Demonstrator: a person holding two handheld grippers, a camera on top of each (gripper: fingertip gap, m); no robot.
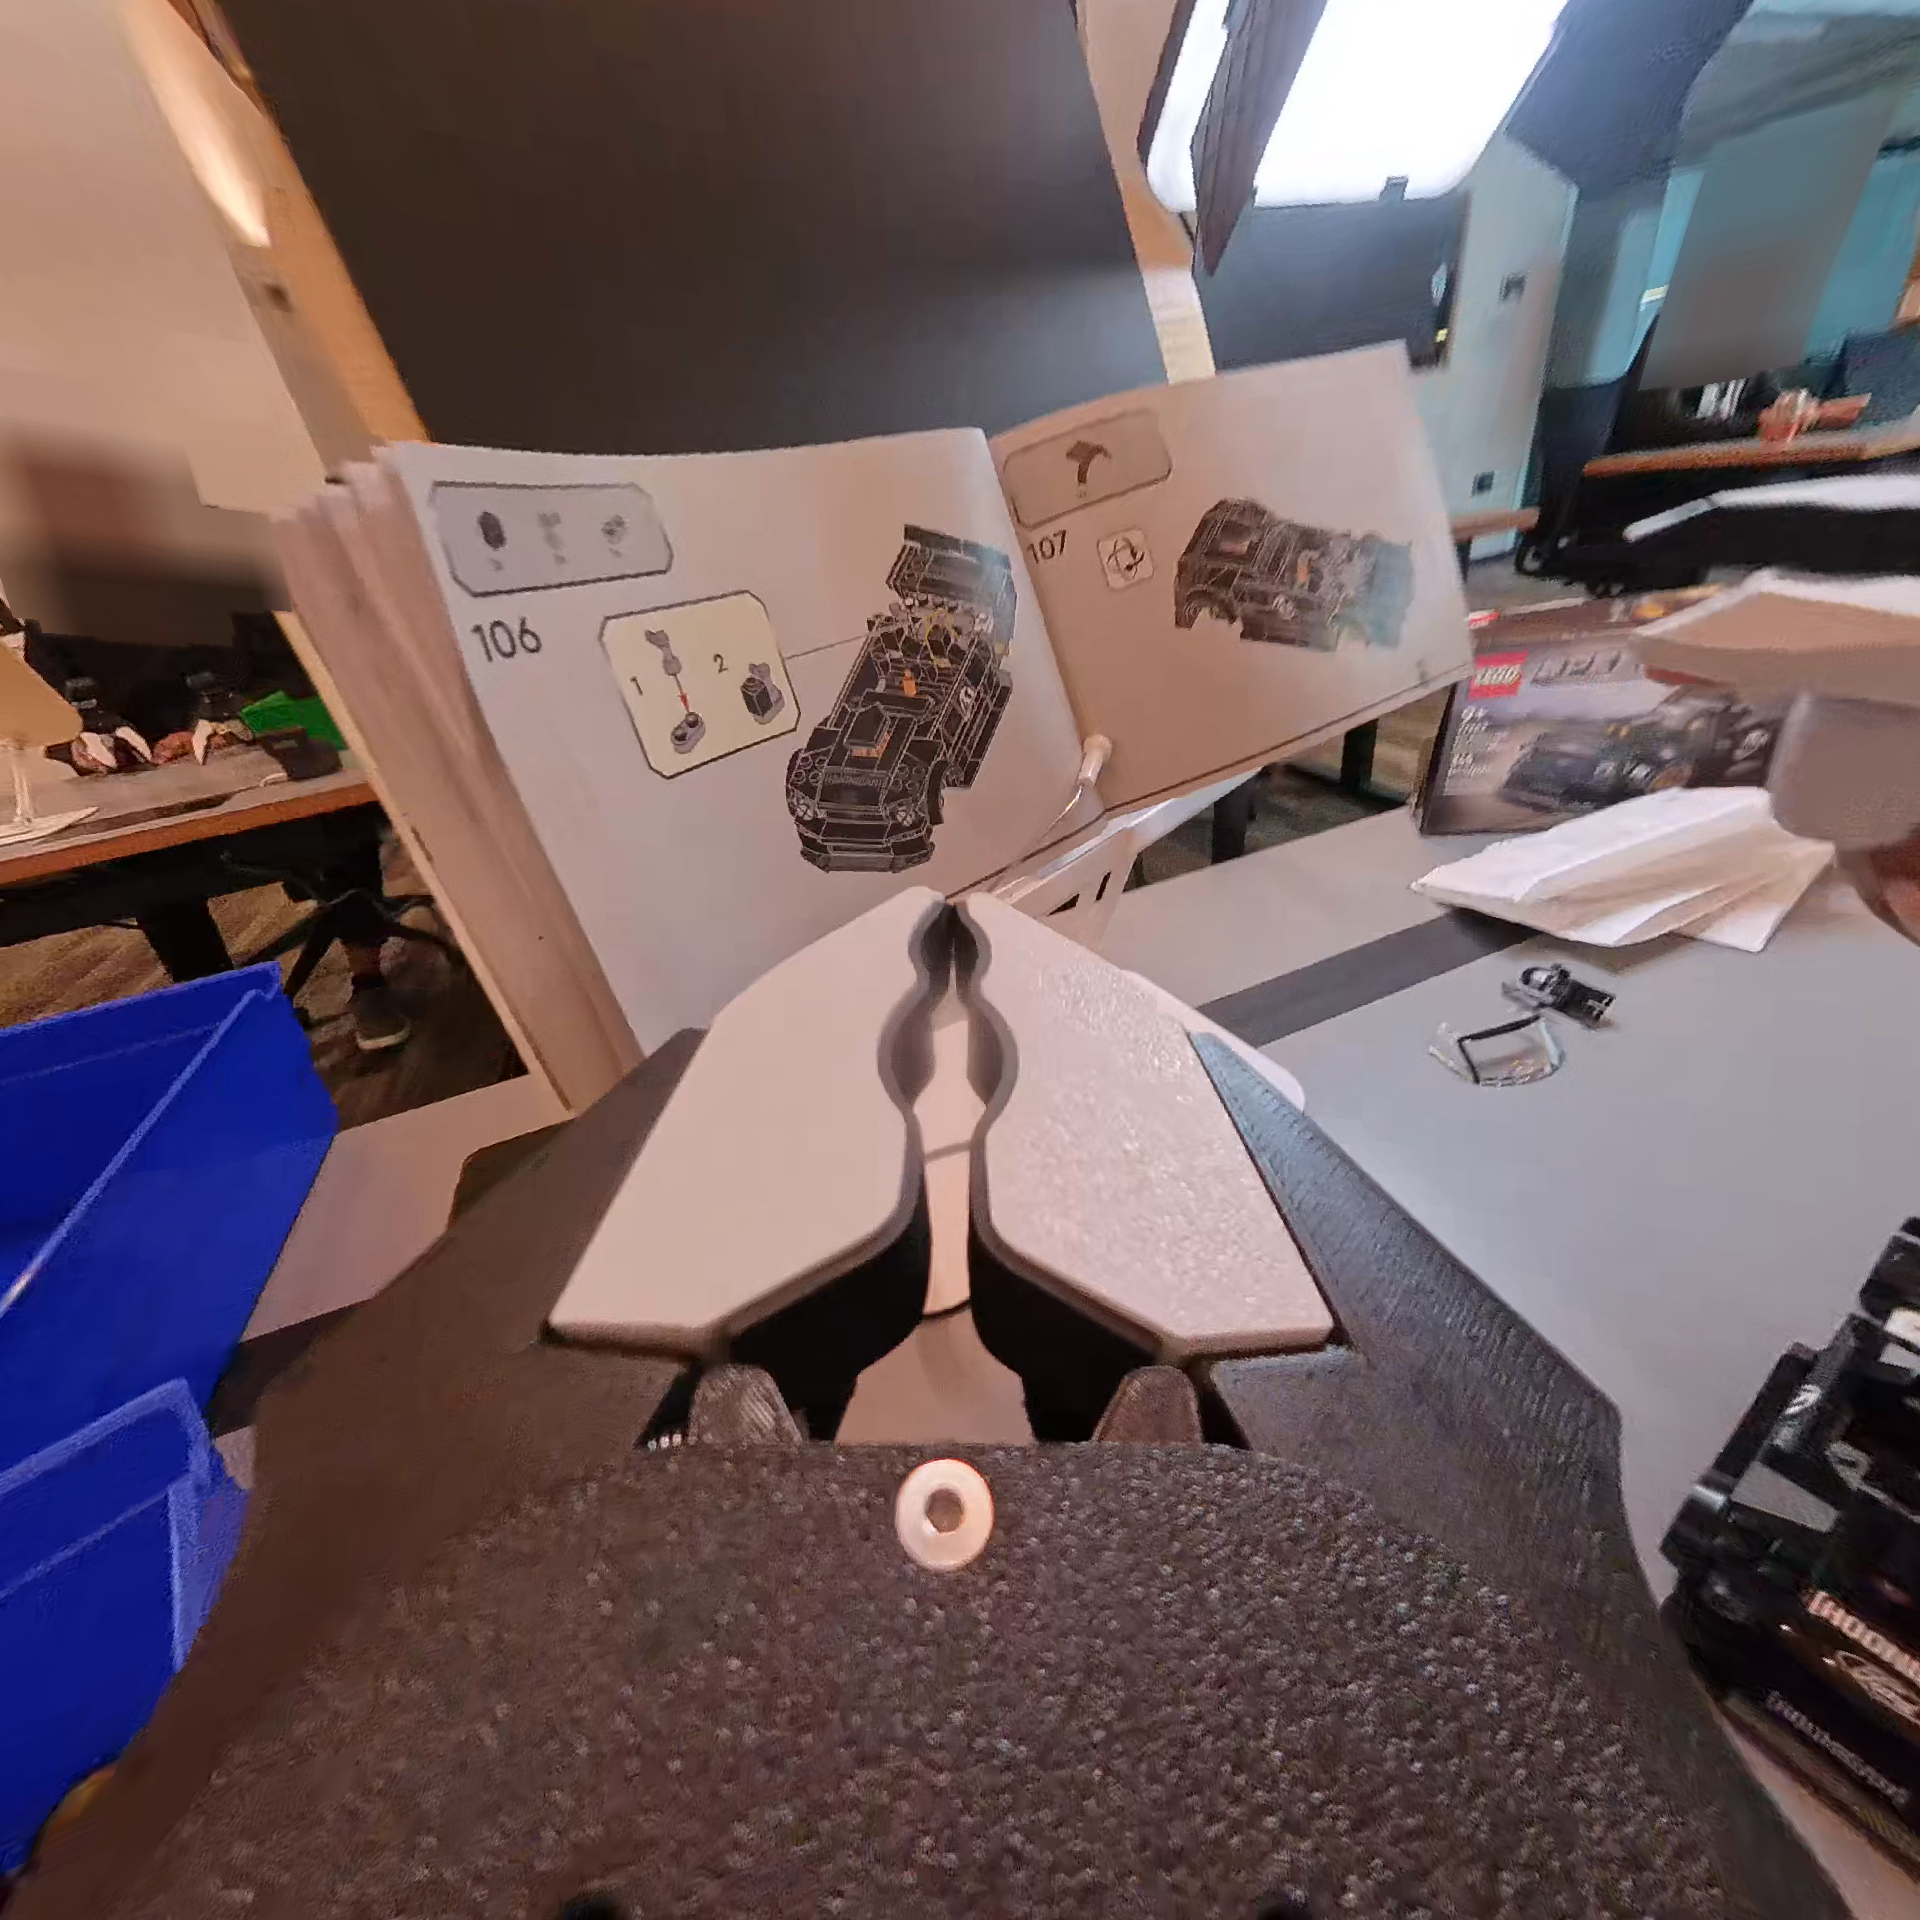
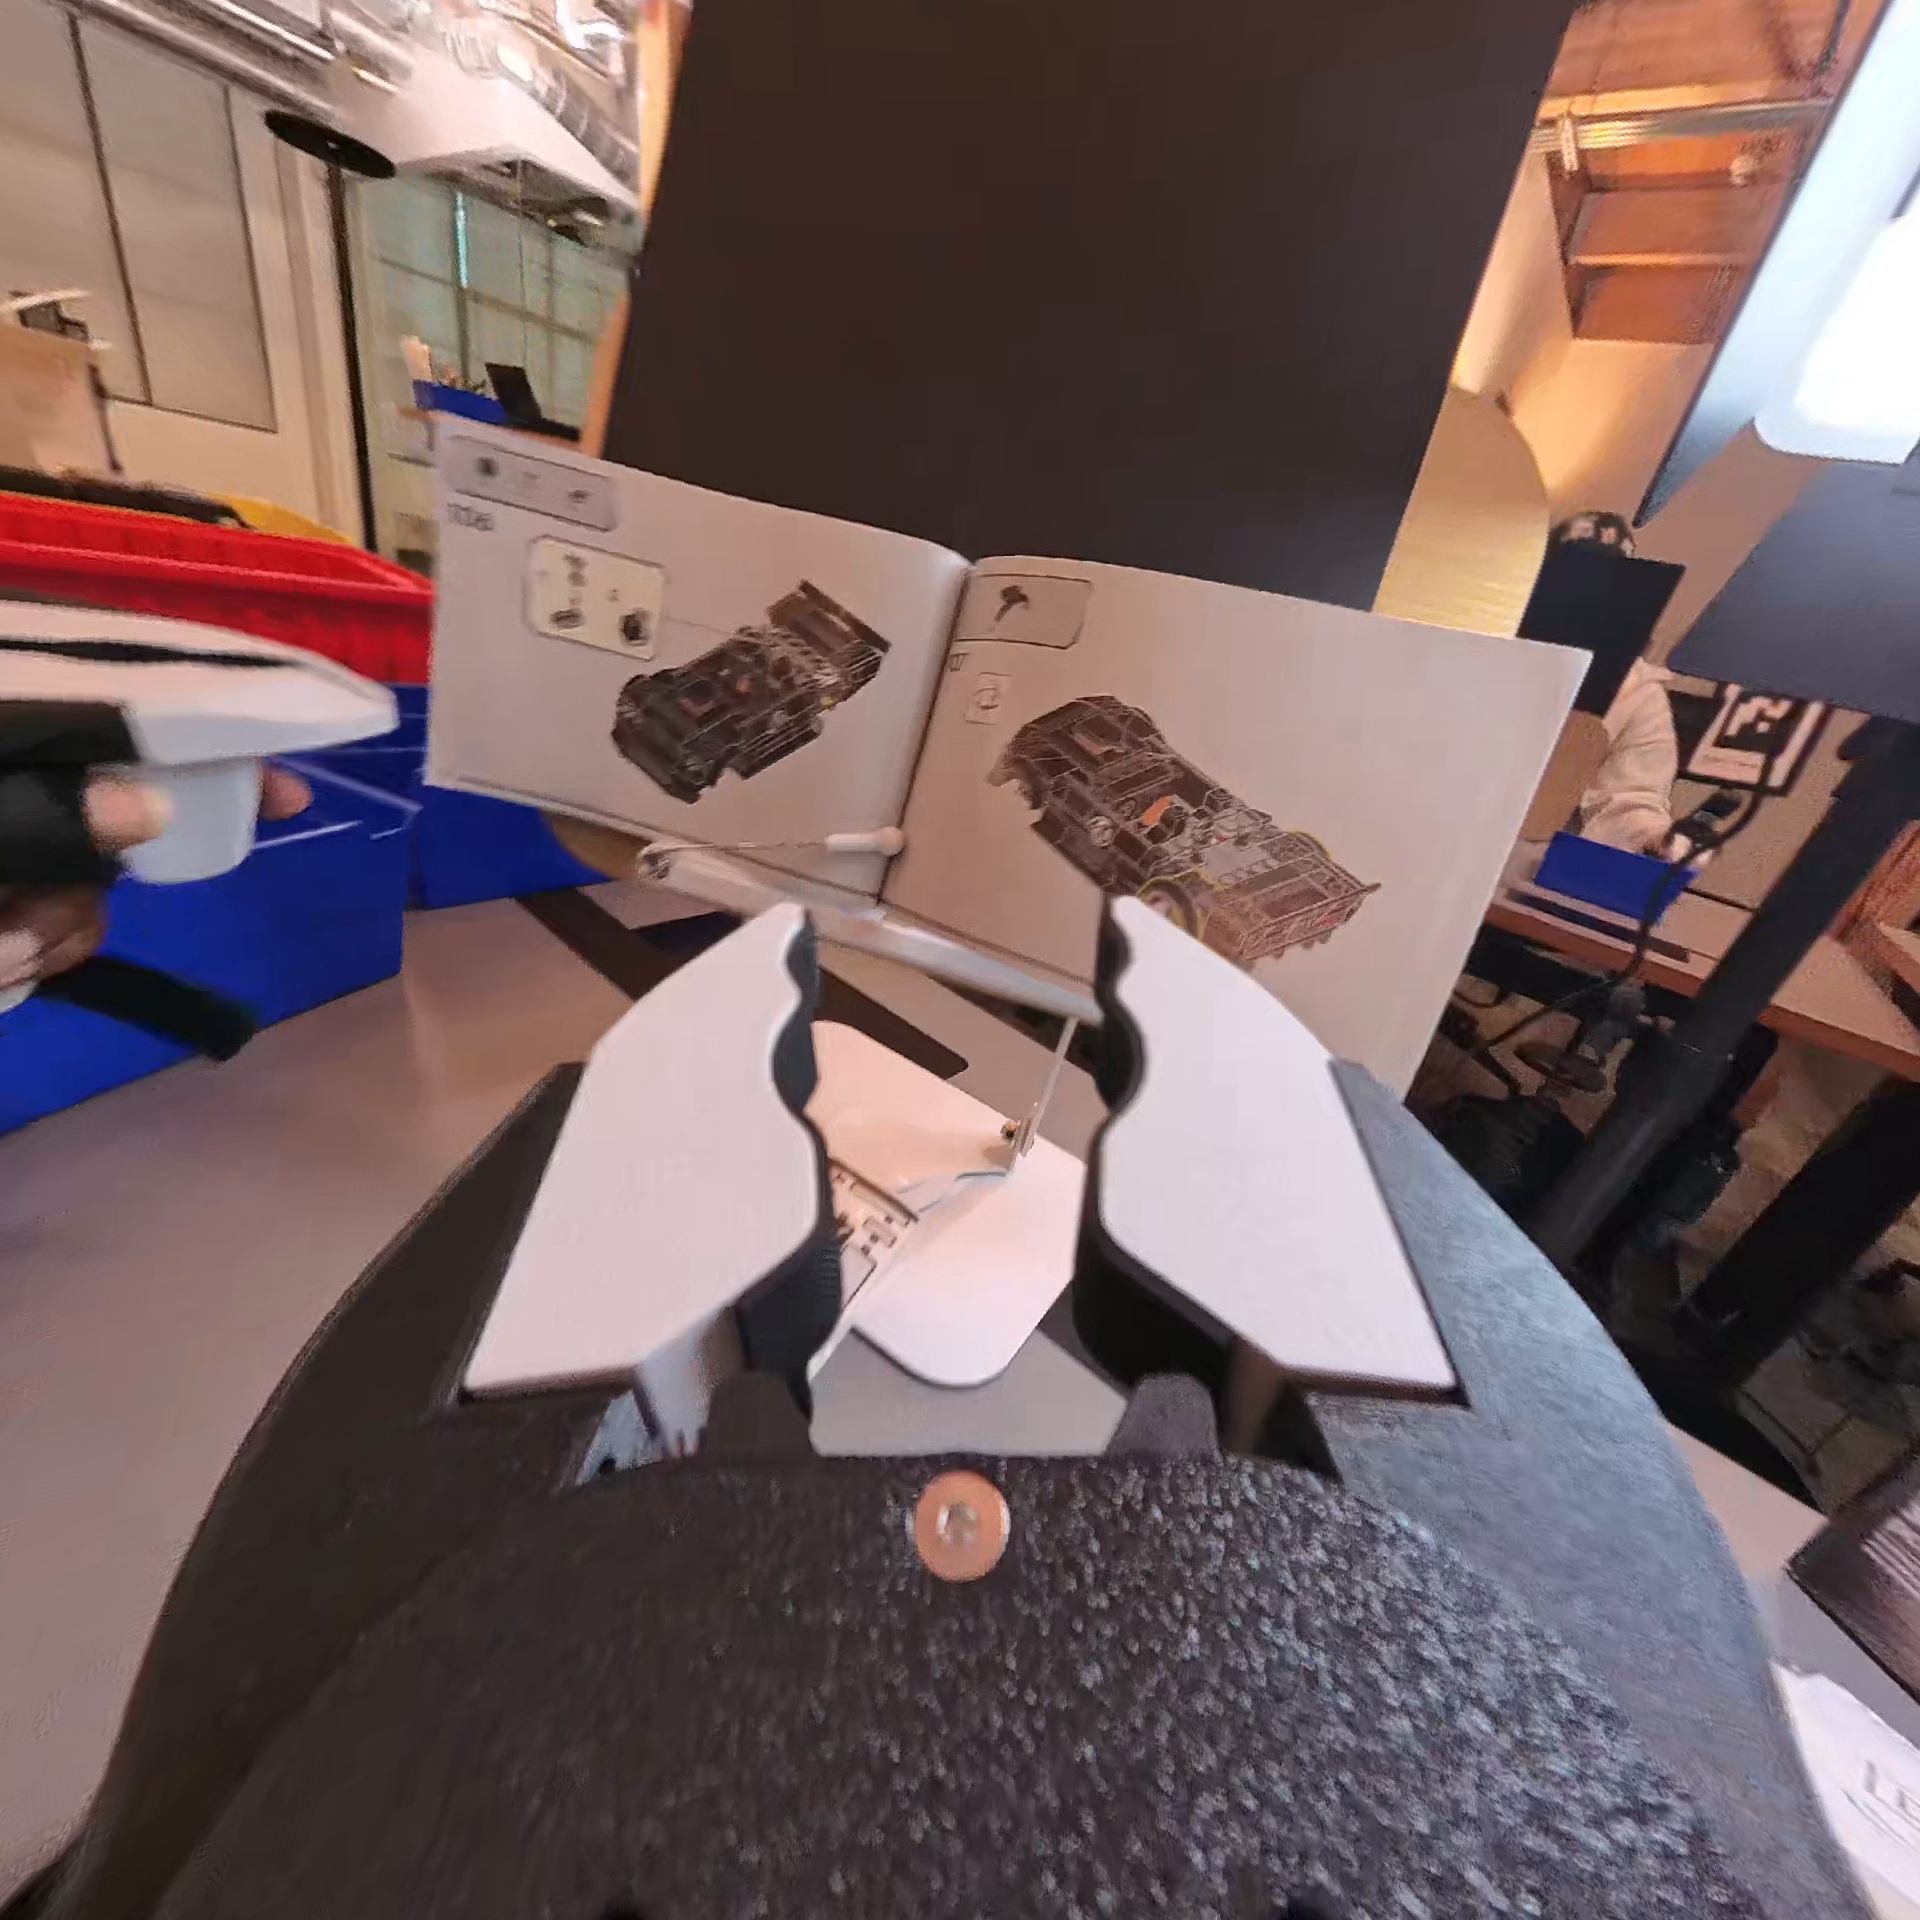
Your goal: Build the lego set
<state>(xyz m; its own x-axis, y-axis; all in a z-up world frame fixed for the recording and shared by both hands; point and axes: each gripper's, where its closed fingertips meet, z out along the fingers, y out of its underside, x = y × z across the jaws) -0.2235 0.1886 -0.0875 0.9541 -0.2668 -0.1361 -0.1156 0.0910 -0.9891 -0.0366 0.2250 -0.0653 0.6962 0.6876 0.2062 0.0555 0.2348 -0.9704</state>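
Note:
The open instruction booklet (image 1: 748,665) stands on a white wire stand behind the grey table; it also shows in the right wrist view (image 2: 935,717). My left gripper (image 1: 951,914) is shut and empty, its tips just below the booklet's lower edge. My right gripper (image 2: 951,935) is open and empty, in front of the stand (image 2: 935,1247). The black car model (image 1: 1829,1538) lies at the right edge of the left wrist view. A clear windscreen piece (image 1: 1496,1049) and a small black piece (image 1: 1558,992) lie on the table (image 1: 1558,1247).
Blue bins (image 1: 135,1195) stand at the left, with blue and red bins (image 2: 260,883) in the right wrist view. The set's box (image 1: 1600,738) and white paper bags (image 1: 1621,873) lie at the back right. The other gripper and a hand show at each view's edge. About 20 cm separates my left fingertips from my right. The black car model (image 1: 1829,1538) sits 20 cm or so from the ends of my right fingers.

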